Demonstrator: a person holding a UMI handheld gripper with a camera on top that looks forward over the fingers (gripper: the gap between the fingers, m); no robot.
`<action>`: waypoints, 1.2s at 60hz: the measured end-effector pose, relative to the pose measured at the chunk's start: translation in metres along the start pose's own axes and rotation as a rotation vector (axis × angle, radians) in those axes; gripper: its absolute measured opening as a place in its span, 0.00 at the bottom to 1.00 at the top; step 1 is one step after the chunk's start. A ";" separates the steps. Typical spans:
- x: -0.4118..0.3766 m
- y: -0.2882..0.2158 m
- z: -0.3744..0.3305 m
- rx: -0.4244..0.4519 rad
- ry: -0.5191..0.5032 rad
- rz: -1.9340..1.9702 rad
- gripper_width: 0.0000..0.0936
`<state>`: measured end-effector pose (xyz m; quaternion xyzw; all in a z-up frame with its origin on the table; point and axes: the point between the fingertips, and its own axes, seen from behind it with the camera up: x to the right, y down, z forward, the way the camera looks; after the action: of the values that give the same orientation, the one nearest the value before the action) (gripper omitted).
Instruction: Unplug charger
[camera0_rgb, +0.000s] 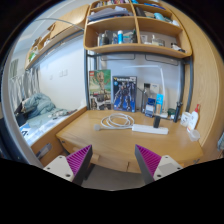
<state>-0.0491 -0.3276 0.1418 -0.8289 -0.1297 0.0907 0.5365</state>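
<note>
A white power strip (150, 128) lies on the wooden desk (100, 142), beyond my fingers and a little to the right. A small white charger (155, 121) seems to sit on it. Its white cable (115, 121) lies in a loose coil on the desk to the left of the strip. My gripper (113, 162) is open and empty, well short of the strip, near the desk's front edge. Its purple pads (78, 160) stand wide apart.
Boxes and a poster (124, 92) stand at the back of the desk under a wooden shelf unit (135, 45) holding bottles. A white object (192, 120) sits at the desk's right end. A bed (35, 108) lies to the left.
</note>
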 end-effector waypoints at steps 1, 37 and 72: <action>0.002 0.004 0.000 -0.010 0.002 0.001 0.93; 0.225 0.027 0.179 -0.174 0.245 0.120 0.90; 0.269 -0.017 0.302 -0.120 0.262 0.177 0.16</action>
<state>0.1172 0.0248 0.0311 -0.8724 0.0099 0.0207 0.4882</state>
